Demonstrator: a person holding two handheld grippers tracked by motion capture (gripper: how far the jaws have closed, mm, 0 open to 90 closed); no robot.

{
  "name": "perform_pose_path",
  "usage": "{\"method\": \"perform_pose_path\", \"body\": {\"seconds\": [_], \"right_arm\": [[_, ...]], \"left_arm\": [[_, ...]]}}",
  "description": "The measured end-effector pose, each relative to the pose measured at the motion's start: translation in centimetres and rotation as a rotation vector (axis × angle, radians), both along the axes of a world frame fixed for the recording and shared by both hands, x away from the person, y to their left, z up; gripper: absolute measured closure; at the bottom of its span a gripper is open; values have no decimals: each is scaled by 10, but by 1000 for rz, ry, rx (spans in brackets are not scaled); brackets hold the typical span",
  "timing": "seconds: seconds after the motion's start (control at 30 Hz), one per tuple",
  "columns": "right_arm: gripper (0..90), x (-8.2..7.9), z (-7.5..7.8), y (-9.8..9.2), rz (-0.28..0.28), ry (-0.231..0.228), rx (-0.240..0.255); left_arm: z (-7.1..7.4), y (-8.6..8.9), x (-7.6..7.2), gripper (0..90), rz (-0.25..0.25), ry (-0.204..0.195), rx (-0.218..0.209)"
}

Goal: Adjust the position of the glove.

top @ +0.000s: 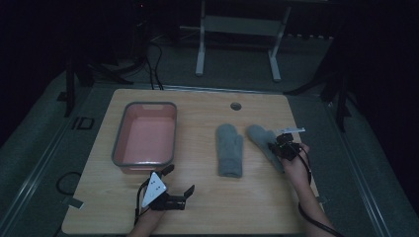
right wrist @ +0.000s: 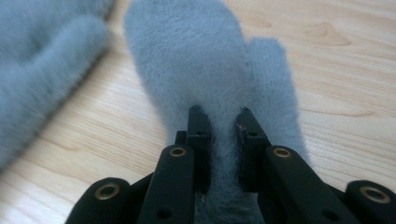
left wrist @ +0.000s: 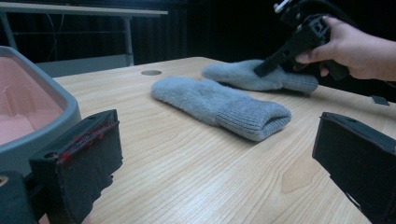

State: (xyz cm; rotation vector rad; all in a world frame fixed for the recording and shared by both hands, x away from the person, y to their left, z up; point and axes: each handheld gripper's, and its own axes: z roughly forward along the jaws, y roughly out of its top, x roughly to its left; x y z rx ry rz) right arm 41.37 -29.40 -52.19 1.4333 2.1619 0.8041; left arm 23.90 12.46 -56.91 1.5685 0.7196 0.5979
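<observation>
Pink tub (left wrist: pixel 32 100) beside two grey mittens (left wrist: pixel 224 105).

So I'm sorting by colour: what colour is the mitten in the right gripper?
Plain grey mitten, clearest in the right gripper view.

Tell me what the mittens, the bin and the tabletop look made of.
Mittens: grey fleece or plush knit, judging by the fuzzy nap and ribbed cuff. Bin: likely moulded plastic, with a smooth pink inside and grey rim. Tabletop: light wood or wood-look laminate, showing grain lines.
</observation>
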Motion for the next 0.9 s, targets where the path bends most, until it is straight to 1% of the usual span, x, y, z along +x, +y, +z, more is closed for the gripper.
{"method": "perform_pose_path", "body": {"seconds": [0.03, 0.07, 0.1, 0.2, 0.23, 0.27, 0.33, 0.37, 0.4, 0.47, 0.5, 0.53, 0.6, 0.67, 0.7, 0.73, 0.77, 0.83, 0.9], "right_arm": [[796, 0, 0, 0, 0, 0, 0], [796, -2, 3, 1, -13, -1, 15], [796, -6, 11, 5, -39, -6, 38], [796, -12, 23, 16, -71, -8, 84], [796, -16, 32, 26, -75, -11, 104], [796, -16, 32, 26, -75, -11, 104], [795, -21, 40, 38, -79, -22, 139], [795, -24, 45, 50, -81, -32, 154], [795, -24, 45, 50, -81, -32, 154], [794, -26, 48, 62, -86, -31, 174], [794, -27, 49, 74, -91, -29, 193], [794, -27, 49, 74, -91, -29, 193], [794, -27, 48, 86, -97, -22, 201], [795, -27, 46, 97, -100, -22, 195], [795, -26, 44, 108, -96, -11, 188], [795, -26, 44, 108, -96, -11, 188], [795, -25, 43, 112, -95, -8, 192], [795, -22, 41, 119, -106, 0, 169], [795, -18, 35, 124, -121, 18, 157]], "left_arm": [[0, 0, 0, 16, 0, 0, 0], [0, 0, 0, 16, 0, 0, 0], [0, 0, 0, 16, 0, 0, 1], [0, 0, 0, 19, 1, 0, 1], [0, 0, 0, 19, 1, -1, 2], [0, 0, 0, 19, 0, -1, 3], [0, 0, 0, 19, -1, -2, 4], [0, 0, 0, 19, -1, -3, 4], [0, 0, 0, 19, -1, -2, 3], [0, 0, 0, 19, -2, -3, 4], [0, 0, 0, 19, -2, -4, 5], [0, 0, 0, 19, -3, -5, 7], [0, 0, 0, 19, -3, -3, 7], [0, 0, -1, 19, -3, -3, 7], [0, 0, -1, 19, -4, -3, 7], [0, 0, -1, 19, -5, -3, 7], [0, -1, -1, 19, -4, -3, 5], [0, 0, 0, 19, -6, -4, 9], [0, -1, -1, 19, -7, -4, 9]]}}
